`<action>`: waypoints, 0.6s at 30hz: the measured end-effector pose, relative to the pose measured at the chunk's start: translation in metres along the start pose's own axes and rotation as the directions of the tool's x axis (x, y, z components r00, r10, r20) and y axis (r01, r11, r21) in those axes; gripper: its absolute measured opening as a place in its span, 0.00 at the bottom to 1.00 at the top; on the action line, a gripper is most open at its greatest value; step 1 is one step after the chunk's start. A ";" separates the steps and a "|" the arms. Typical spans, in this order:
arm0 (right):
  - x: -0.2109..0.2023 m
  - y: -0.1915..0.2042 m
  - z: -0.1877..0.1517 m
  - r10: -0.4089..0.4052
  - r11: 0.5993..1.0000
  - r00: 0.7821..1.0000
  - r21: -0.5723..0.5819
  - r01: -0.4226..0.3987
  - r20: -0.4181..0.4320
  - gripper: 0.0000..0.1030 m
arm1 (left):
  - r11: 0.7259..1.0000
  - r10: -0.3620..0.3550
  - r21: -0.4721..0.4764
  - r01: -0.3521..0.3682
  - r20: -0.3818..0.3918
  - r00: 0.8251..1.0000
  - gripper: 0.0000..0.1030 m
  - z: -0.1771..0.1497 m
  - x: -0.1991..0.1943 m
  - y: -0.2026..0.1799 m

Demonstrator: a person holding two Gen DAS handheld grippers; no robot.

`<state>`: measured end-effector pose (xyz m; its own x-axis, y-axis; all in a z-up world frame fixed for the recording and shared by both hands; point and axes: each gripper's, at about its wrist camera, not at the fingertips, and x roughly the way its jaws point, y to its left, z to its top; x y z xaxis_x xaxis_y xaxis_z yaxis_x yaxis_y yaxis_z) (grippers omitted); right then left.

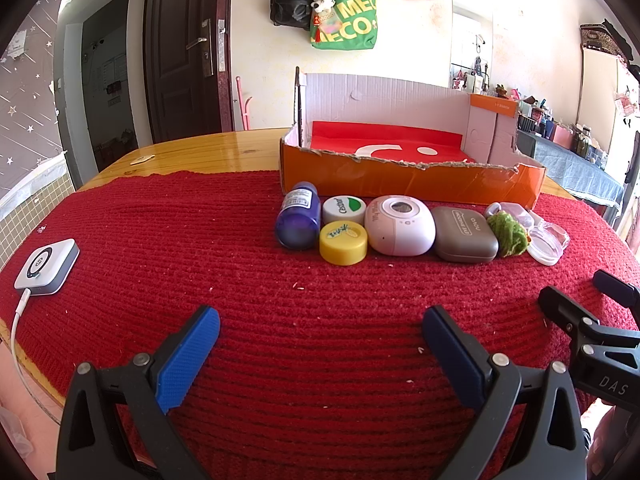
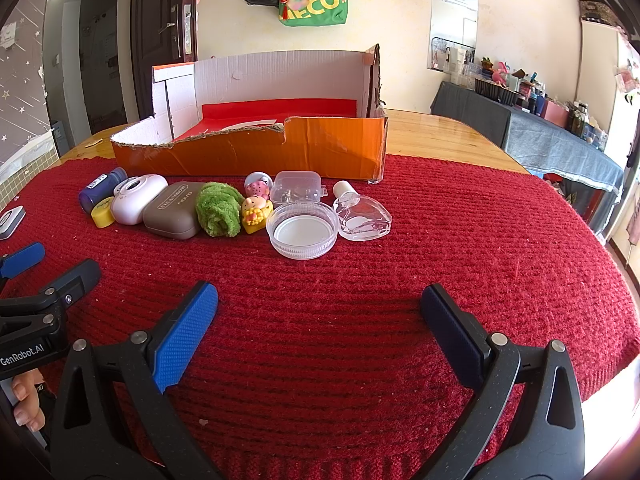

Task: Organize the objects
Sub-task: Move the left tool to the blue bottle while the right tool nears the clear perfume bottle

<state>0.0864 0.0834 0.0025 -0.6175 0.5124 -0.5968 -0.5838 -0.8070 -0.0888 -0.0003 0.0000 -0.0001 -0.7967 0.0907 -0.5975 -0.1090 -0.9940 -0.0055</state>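
Left wrist view: the left tongs [image 1: 320, 344] fill the lower frame, spread wide with nothing between the blue pads, hovering over the red cloth [image 1: 160, 220] that covers the desk [image 1: 200, 152]. The things to organize sit in a row at centre frame, just before the box [image 1: 400, 184]: a blue bottle [image 1: 298, 220], a white jar [image 1: 344, 209] with a yellow jar [image 1: 343, 242] touching it in front, a pink case [image 1: 400, 226], a grey case [image 1: 464, 234], a green tuft [image 1: 509, 234] and a clear dish [image 1: 546, 246]. The box, upper centre, has a torn low front wall and a tall white back; only a red sheet shows on its floor. A charger [image 1: 48, 266] lies apart at the left edge. The right tongs [image 1: 592, 320] show at the lower right edge.

For the first pick, I would start from an end of the row, since the items touch one another; the bottle lies on its side and may roll, so close across its body rather than its length, and lift clear of the torn wall before lowering.

Right wrist view: the right tongs [image 2: 320, 312] are likewise fully spread and hold nothing. The row runs across the middle left: bottle [image 2: 102, 188], yellow jar [image 2: 103, 211], pink case [image 2: 138, 199], grey case [image 2: 174, 210], tuft [image 2: 219, 210], a toy [image 2: 255, 210], the dish [image 2: 303, 230] holding nothing, a small clear box [image 2: 298, 187] with tiny bits inside that I cannot identify, and a glass bottle [image 2: 362, 216]. The box [image 2: 260, 152] sits behind.
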 end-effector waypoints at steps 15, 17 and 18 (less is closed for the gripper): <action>0.000 0.001 0.002 -0.012 1.000 1.000 0.013 0.013 -0.011 1.00 | 1.000 0.008 -0.024 -0.008 -0.006 1.000 1.00 0.003 0.001 0.000; -0.003 0.000 0.003 -0.005 1.000 1.000 0.021 0.005 -0.011 1.00 | 1.000 0.007 -0.029 -0.007 -0.006 1.000 1.00 0.008 0.000 0.002; -0.004 0.000 0.005 -0.003 1.000 1.000 0.021 0.003 -0.009 1.00 | 0.999 0.010 -0.032 -0.010 -0.008 1.000 1.00 0.011 0.000 0.004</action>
<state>0.0866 0.0829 0.0091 -0.6112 0.5123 -0.6033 -0.5968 -0.7990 -0.0739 -0.0072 -0.0030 0.0083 -0.7929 0.0801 -0.6041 -0.0815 -0.9964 -0.0251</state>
